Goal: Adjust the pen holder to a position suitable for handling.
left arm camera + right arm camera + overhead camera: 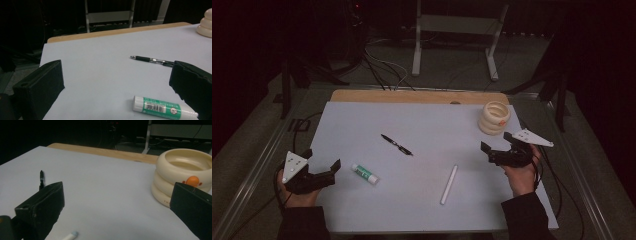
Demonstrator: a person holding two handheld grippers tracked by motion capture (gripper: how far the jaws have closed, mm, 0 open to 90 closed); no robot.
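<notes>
Glue stick (365, 173) lies flat, cap toward lower right

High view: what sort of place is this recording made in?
Probably a lab or recording workspace, not a home: a table under a white sheet in a dark room, loose cables on the floor behind, a metal stand frame, and handheld grippers left and right.

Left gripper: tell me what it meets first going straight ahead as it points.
Likely nothing: the open left gripper faces bare white table sheet. The green-labelled glue stick and black pen lie right of that line.
</notes>
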